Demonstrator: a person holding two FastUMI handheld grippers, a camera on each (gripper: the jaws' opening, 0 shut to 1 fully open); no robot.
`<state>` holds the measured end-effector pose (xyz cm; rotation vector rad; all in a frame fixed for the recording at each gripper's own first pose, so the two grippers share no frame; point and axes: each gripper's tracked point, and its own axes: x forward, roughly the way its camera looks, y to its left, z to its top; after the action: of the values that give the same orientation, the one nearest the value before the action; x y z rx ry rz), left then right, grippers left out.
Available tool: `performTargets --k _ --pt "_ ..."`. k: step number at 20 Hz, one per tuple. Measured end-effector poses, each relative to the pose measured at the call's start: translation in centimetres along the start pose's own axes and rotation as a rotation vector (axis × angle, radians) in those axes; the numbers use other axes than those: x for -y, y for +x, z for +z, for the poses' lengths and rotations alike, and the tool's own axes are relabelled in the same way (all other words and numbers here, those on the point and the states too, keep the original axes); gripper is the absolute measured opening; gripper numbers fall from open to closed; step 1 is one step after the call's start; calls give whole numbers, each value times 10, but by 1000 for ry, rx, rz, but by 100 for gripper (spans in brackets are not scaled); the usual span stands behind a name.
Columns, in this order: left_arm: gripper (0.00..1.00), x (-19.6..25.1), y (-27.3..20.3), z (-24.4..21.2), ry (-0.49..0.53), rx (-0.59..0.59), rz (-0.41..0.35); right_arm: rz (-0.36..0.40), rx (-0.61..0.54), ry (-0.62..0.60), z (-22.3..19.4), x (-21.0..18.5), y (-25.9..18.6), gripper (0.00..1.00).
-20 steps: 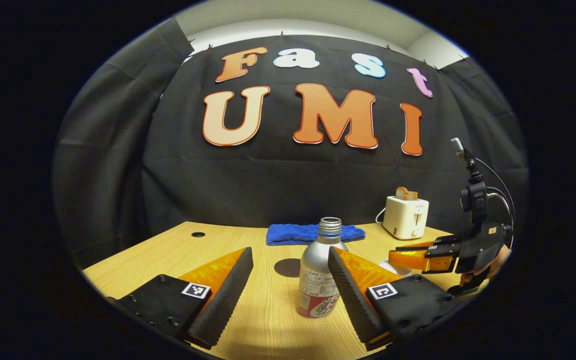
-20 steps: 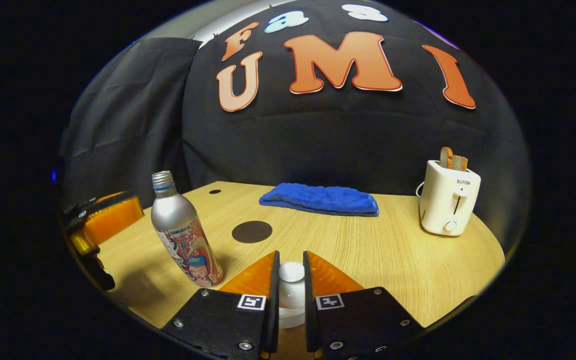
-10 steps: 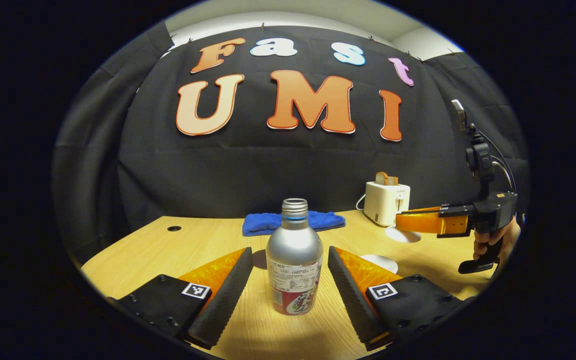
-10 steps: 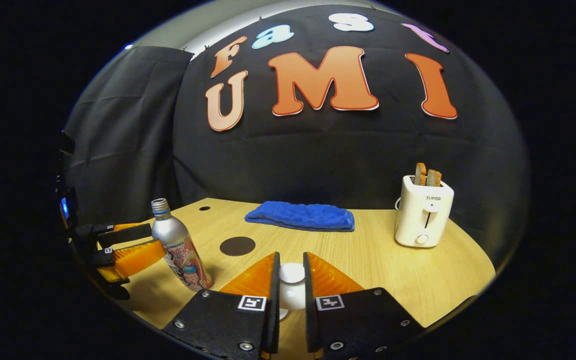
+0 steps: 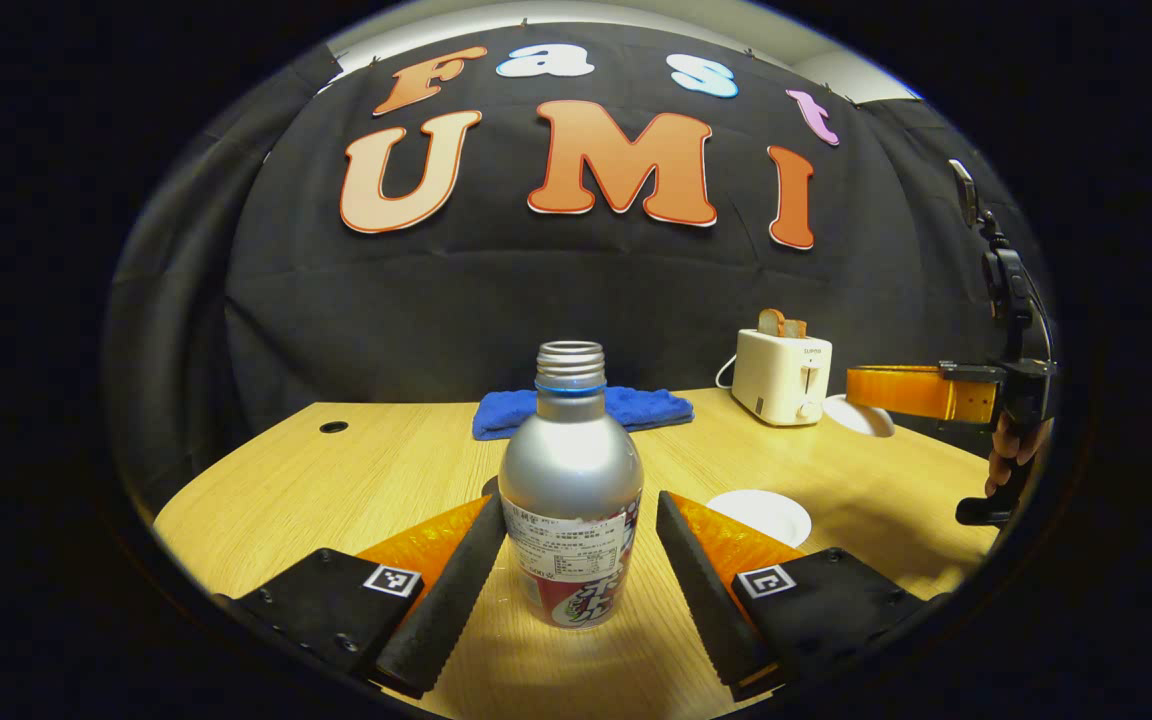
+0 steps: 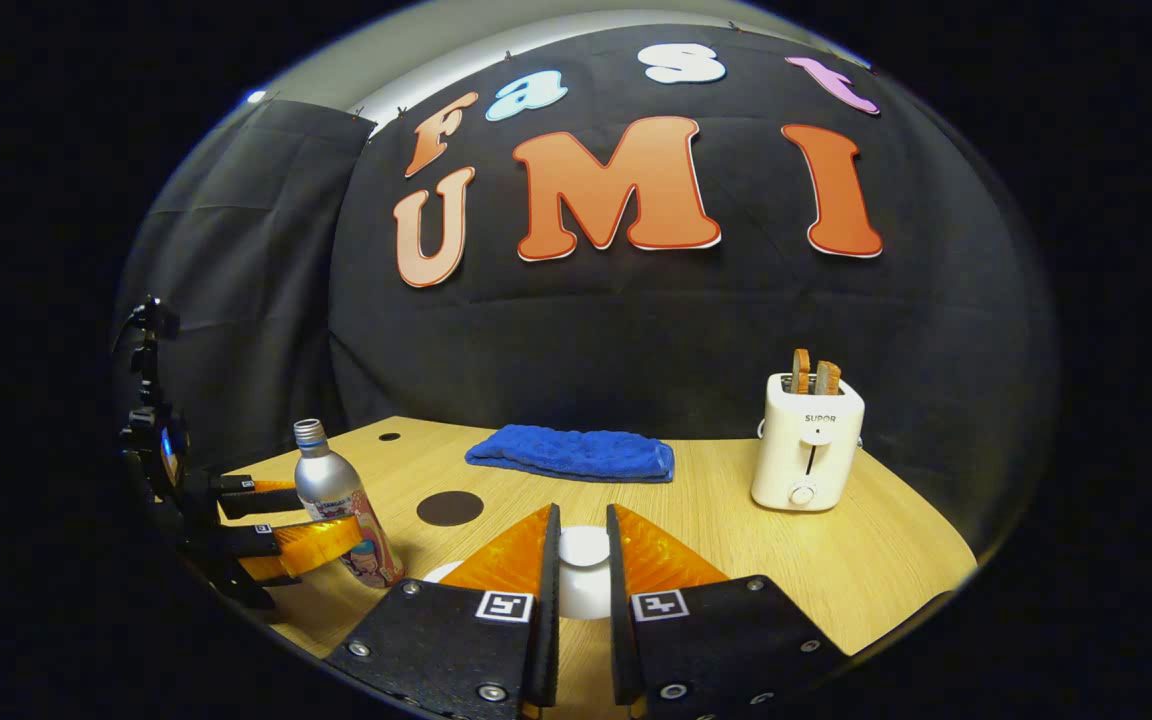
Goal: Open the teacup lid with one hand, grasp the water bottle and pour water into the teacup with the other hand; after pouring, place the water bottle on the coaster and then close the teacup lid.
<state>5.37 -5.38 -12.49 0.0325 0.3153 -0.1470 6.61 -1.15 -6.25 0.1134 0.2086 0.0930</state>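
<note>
A silver water bottle (image 5: pixel 571 490) with no cap stands upright on the wooden table between the fingers of my open left gripper (image 5: pixel 576 505); narrow gaps show on both sides. The right gripper view shows the same bottle (image 6: pixel 336 497) inside the left gripper (image 6: pixel 331 512). My right gripper (image 6: pixel 582 520) is shut on the knob of the white teacup lid (image 6: pixel 584 590), held in the air. In the left gripper view that lid (image 5: pixel 861 415) hangs under the right gripper (image 5: pixel 861 388), up and right of the open white teacup (image 5: pixel 761 515). The dark round coaster (image 6: pixel 449 508) lies behind the bottle.
A folded blue towel (image 5: pixel 581 408) lies at the back of the table (image 5: pixel 386 480). A white toaster (image 5: pixel 784 375) with bread in its slots stands at the back right. A small round hole (image 5: pixel 333 427) is in the table's far left part.
My left gripper has moved in until the bottle stands between its open fingers. My right gripper has lifted the lid off the teacup, up and to the right.
</note>
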Motion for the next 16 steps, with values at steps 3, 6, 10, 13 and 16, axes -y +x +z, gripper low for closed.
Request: performTargets --k 3,6,10,13,16 --pt "97 0 5 -11 -7 -40 -2 -8 -11 8 0 3 -7 22" --pt "87 -2 8 -7 5 -36 5 -24 -5 -13 1 6 -17 22" --pt "84 -6 10 3 61 -5 35 -22 14 3 3 3 -29 22" --pt "81 -17 11 12 181 13 74 -32 24 -2 9 5 -31 22" --pt "80 -20 13 18 274 9 71 -40 27 -3 10 7 -36 22"
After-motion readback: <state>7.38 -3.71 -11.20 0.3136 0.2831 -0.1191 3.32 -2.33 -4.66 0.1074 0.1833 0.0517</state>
